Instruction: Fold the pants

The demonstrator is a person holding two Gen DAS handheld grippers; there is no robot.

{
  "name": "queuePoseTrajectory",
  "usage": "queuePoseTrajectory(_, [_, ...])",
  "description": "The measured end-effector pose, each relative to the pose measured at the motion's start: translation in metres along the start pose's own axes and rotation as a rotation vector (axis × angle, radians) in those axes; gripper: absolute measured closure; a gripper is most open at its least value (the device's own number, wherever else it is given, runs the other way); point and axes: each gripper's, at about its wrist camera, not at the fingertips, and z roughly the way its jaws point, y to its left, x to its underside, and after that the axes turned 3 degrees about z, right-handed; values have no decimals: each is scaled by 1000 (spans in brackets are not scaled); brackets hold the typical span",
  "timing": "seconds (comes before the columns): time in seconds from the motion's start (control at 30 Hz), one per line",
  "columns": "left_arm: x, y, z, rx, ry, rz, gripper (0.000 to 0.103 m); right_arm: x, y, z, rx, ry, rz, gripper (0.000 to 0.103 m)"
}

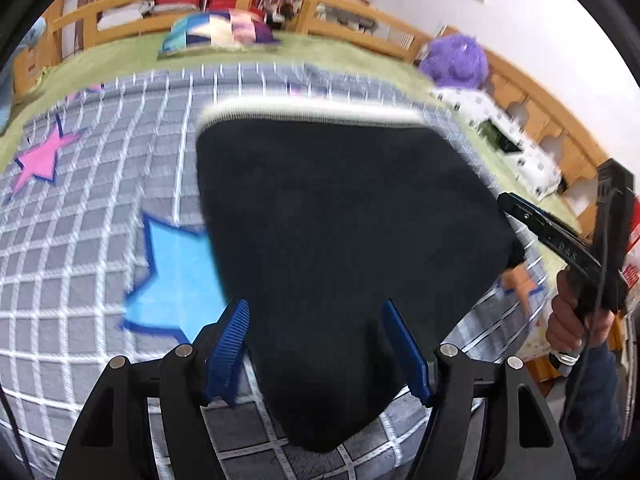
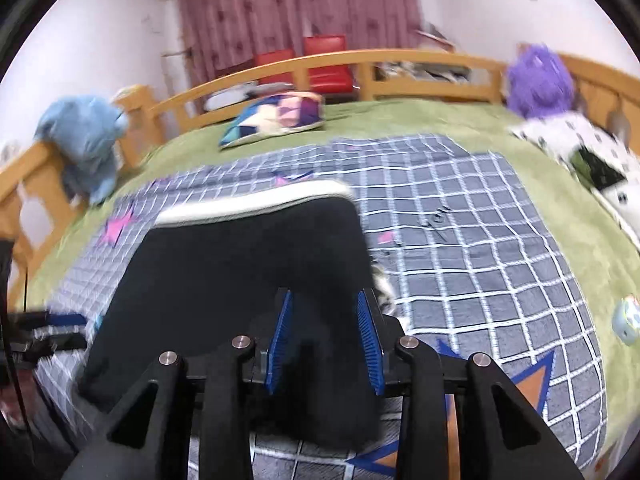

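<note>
Pants (image 1: pixel 344 248) are spread on the checked quilt (image 1: pixel 100 264) between both parted, empty-looking grippers — left (image 1: pixel 316 348), right (image 2: pixel 326 344) — so only one layer may be pinched, and the fold skewed.

Wooden-railed bed (image 2: pixel 432 58), green cover (image 2: pixel 420 120); on it checked star blanket (image 2: pixel 480 240), patchwork pillow (image 2: pixel 276 118), purple plush (image 2: pixel 538 80).

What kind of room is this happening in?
Most likely a bedroom, perhaps a child's: a wooden-railed bed spread with a checked, star-patterned quilt, a patchwork pillow, and a purple plush toy. The black pants lie on the quilt.
</note>
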Motion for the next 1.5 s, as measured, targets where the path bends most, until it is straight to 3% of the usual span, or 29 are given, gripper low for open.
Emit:
queuePoseTrajectory(0.07, [15, -4, 19, -65, 15, 25, 27, 24, 4, 24, 16, 68, -40, 71])
queuePoseTrajectory(0.1, [22, -5, 27, -62, 22, 41, 24, 37, 2, 38, 39, 115, -32, 71])
queuePoseTrajectory(0.13, [26, -2, 31, -41, 34, 39, 20, 47, 1, 44, 50, 132, -30, 71])
queuePoseTrajectory(0.2, [23, 11, 31, 47, 81, -30, 20, 53, 7, 39, 66, 124, -71, 71])
queuePoseTrajectory(0.27, [16, 24, 28, 96, 98, -89, 20, 47, 7, 36, 59, 172, -83, 71])
queuePoseTrajectory(0.33, [7, 36, 18, 88, 63, -124, 22, 32, 3, 31, 25, 174, -78, 70])
queuePoseTrajectory(0.4, [-6, 46, 7, 86, 16, -131, 23, 15, 0, 27, 19, 128, -70, 48])
queuePoseTrajectory(0.47, [-19, 54, 6, 87, -9, -145, 22, -5, -5, 32, 12, 87, -66, 41])
queuePoseTrajectory(0.6, [-51, 74, 24, 97, -30, -193, 22, -35, -22, 76, -43, 130, -1, 41])
queuePoseTrajectory(0.73, [-59, 88, 60, 124, 35, -247, 24, -36, -43, 130, -105, 229, 64, 38])
queuePoseTrajectory(0.8, [-55, 94, 75, 163, 65, -280, 26, -30, -53, 137, -145, 240, 100, 38])
queuePoseTrajectory(0.9, [-49, 93, 81, 193, 42, -271, 28, -27, -64, 139, -188, 265, 148, 38])
queuePoseTrajectory(0.97, [-52, 88, 85, 211, 44, -253, 40, -24, -63, 139, -187, 264, 148, 38])
queuePoseTrajectory(1.03, [-56, 86, 90, 216, 50, -266, 43, -22, -64, 140, -207, 289, 182, 38])
queuePoseTrajectory(1.13, [-60, 84, 94, 238, 52, -290, 61, -12, -72, 145, -311, 350, 262, 37])
queuePoseTrajectory(1.17, [-63, 81, 93, 244, 48, -294, 72, -10, -73, 143, -319, 340, 278, 39])
queuePoseTrajectory(1.27, [-75, 81, 78, 257, 35, -293, 82, -15, -65, 134, -272, 310, 269, 54])
queuePoseTrajectory(1.37, [-86, 90, 51, 309, 2, -271, 83, -24, -59, 111, -266, 276, 319, 69])
queuePoseTrajectory(1.43, [-92, 99, 29, 297, -27, -245, 83, -32, -41, 91, -271, 241, 314, 80])
queuePoseTrajectory(1.5, [-94, 116, 6, 275, -43, -233, 83, -37, -15, 76, -313, 222, 305, 81])
